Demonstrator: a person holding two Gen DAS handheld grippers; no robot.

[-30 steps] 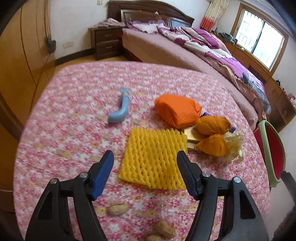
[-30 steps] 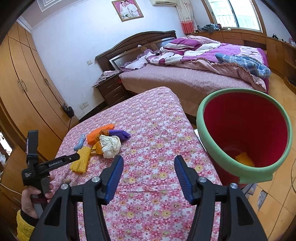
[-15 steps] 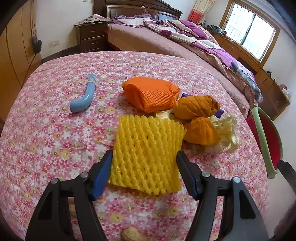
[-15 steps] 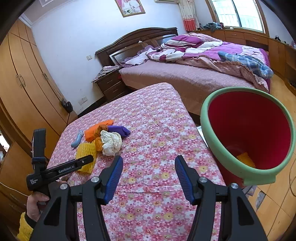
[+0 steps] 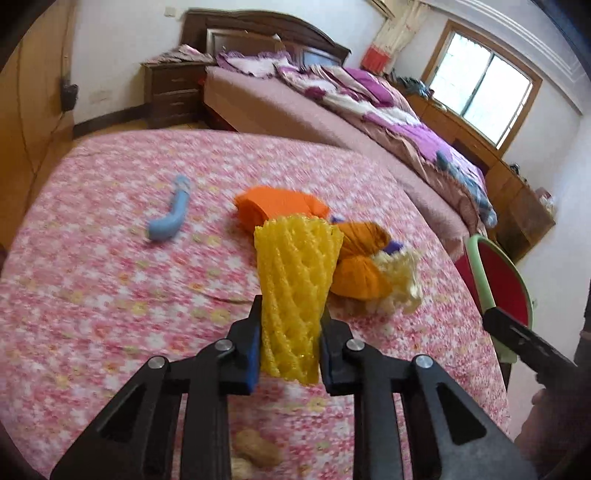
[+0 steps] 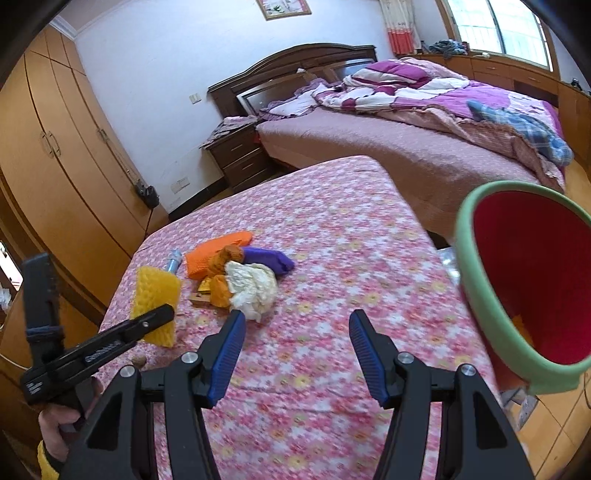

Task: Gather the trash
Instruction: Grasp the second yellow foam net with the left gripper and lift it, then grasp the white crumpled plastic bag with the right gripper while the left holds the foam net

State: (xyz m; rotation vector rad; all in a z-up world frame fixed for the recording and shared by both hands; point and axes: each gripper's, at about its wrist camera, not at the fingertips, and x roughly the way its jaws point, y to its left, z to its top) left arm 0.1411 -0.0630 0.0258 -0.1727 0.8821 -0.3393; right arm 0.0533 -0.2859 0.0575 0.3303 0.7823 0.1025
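One yellow foam fruit net [image 5: 295,291], squeezed into an upright roll between the blue pads of the left gripper [image 5: 288,332]; jaws closing, pads pressing on both sides of the roll, lower edge lifted off the floral tablecloth [image 5: 92,280]. Seen from the right wrist as a yellow slab standing at the tip of the left tool, just left of the trash heap.

Remaining on the cloth, just beyond the held net:
- orange mesh bag [image 5: 280,206], behind the net.
- two orange wrapped bundles [image 5: 360,254], touching each other, right of the net.
- crumpled whitish tissue wad [image 6: 253,286], against the bundles.
- purple bag [image 6: 271,258], behind the tissue.
- flat wooden piece [image 6: 199,295], partly under the bundles.
- light-blue curved tube [image 5: 171,218], apart to the left.
- peanuts in shell [image 5: 256,448], near edge, under the left tool.

Right gripper [image 6: 295,345]: jaws apart, nothing between the pads, over bare cloth, nearest to the tissue wad.

Red bin with green rim [image 6: 480,295]: off the table's right side, tilted toward the camera, something yellow low inside.

Writing: white lettering on the left tool's black arm, too blurred to read. Framed picture [image 6: 282,7] on the wall, no legible text.

Person's left hand [image 6: 61,421] on the left tool's grip, yellow cuff at the wrist.
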